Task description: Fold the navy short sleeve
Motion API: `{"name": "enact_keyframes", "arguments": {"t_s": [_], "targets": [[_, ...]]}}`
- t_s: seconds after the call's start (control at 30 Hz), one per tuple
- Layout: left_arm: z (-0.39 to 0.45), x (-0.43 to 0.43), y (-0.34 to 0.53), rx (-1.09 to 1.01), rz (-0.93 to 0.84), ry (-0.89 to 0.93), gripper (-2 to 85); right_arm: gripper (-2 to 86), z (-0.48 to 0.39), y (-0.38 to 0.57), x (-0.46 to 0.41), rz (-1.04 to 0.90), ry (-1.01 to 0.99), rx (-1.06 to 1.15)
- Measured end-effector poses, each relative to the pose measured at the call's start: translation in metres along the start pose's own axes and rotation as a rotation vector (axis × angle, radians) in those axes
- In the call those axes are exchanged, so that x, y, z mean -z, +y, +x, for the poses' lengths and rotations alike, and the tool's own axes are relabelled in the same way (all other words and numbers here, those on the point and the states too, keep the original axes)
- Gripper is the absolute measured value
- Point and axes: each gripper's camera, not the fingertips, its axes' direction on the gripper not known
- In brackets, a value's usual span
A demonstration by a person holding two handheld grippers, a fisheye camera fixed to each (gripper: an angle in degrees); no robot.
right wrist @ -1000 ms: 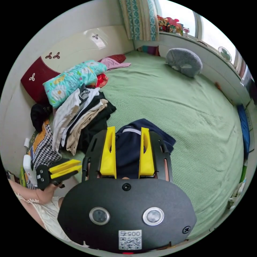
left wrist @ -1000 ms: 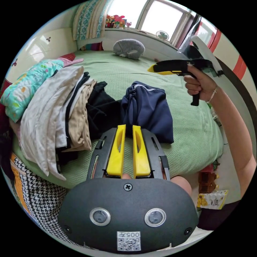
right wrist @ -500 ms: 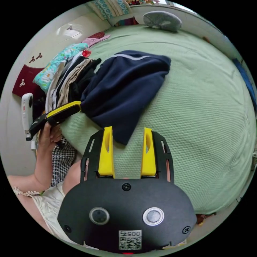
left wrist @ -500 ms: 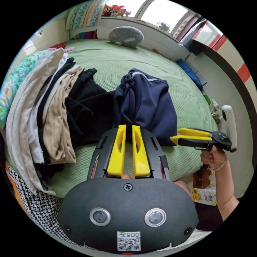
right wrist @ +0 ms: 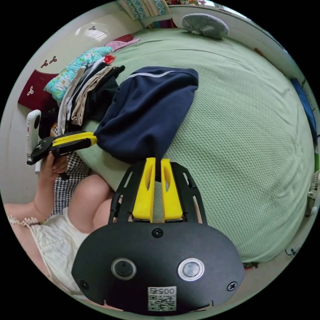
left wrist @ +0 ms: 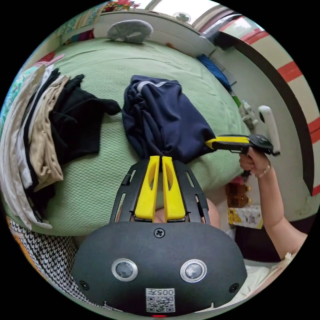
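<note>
The navy shirt (left wrist: 163, 120) lay bunched on the green bed (right wrist: 240, 133), beside a clothes pile (left wrist: 36, 133). The left gripper (left wrist: 159, 159) pinched one near corner between its fingers, and the right gripper (right wrist: 157, 161) pinched the other corner.

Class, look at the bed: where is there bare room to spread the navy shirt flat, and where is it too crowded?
The open patch is the green bedspread between the navy shirt, the grey cushion and the bed's far edge. It is crowded beside the clothes pile and the floral pillow. Each claw, left and right, is clamped on a shirt corner near the bed's near edge.
</note>
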Motion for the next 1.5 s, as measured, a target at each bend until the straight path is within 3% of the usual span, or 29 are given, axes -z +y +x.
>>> {"name": "enact_keyframes", "arguments": {"t_s": [0.23, 0.33, 0.43, 0.5, 0.6, 0.87, 1.1, 1.27, 1.5], "targets": [[0.040, -0.007, -0.022, -0.087, -0.017, -0.002, 0.2, -0.3, 0.051, 0.041, 0.026, -0.061, 0.118, -0.070], [0.048, -0.008, -0.043, -0.099, 0.014, -0.022, 0.9, 4.7, 0.051, 0.060, 0.033, -0.037, 0.178, -0.149], [0.052, -0.005, -0.074, -0.108, 0.054, -0.056, 3.4, 11.0, 0.034, 0.102, 0.055, 0.102, 0.208, -0.244], [0.057, -0.005, -0.104, -0.120, 0.072, -0.080, 6.6, 12.8, 0.005, 0.140, 0.070, 0.259, 0.099, -0.272], [0.072, -0.012, -0.137, -0.170, 0.095, -0.114, 9.1, 13.7, -0.051, 0.162, 0.067, 0.305, 0.110, -0.244], [0.088, -0.068, -0.169, -0.141, -0.016, -0.285, 6.8, 11.0, -0.113, 0.168, 0.030, 0.223, 0.162, -0.368], [0.106, -0.048, -0.173, -0.175, 0.063, -0.219, 1.8, -0.2, -0.129, 0.200, 0.064, 0.280, 0.105, -0.345], [0.119, -0.033, -0.187, -0.240, 0.015, -0.251, 1.0, -0.6, -0.163, 0.214, 0.079, 0.310, 0.108, -0.316], [0.102, -0.062, -0.195, -0.136, -0.053, -0.222, 1.8, 1.5, -0.204, 0.216, 0.024, 0.232, 0.184, -0.286]]}}
